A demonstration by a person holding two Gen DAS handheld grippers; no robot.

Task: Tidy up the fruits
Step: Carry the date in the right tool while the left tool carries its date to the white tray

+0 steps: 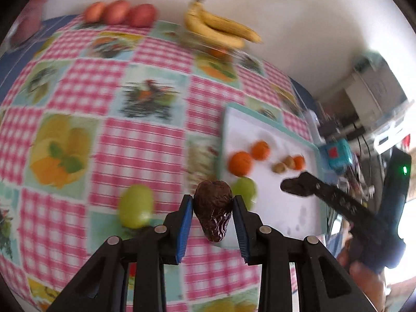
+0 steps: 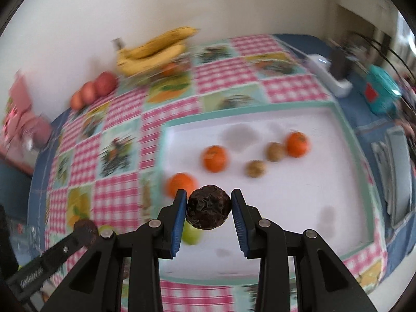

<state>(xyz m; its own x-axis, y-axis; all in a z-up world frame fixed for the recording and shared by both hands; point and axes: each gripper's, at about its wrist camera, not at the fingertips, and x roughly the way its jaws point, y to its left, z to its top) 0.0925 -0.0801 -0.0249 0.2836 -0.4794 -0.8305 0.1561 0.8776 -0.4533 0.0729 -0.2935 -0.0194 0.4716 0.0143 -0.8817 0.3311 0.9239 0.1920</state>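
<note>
My left gripper [image 1: 212, 204] is shut on a dark wrinkled date [image 1: 213, 212], held above the tablecloth beside the white tray [image 1: 273, 208]. My right gripper [image 2: 209, 208] is shut on a second dark wrinkled date [image 2: 209, 212], held over the near left part of the tray [image 2: 286, 208]; it also shows in the left wrist view [image 1: 296, 187]. On the tray lie three oranges [image 2: 215, 158] and two brown walnuts [image 2: 256, 169]. One green grape [image 1: 135, 206] lies on the cloth and another [image 1: 244, 188] at the tray's edge.
A banana bunch [image 1: 218, 27] and three red apples [image 1: 118, 13] sit at the far edge by the wall. A teal box [image 2: 382, 93] and a white device [image 2: 330, 78] stand past the tray. The pink checked tablecloth [image 1: 130, 143] covers the table.
</note>
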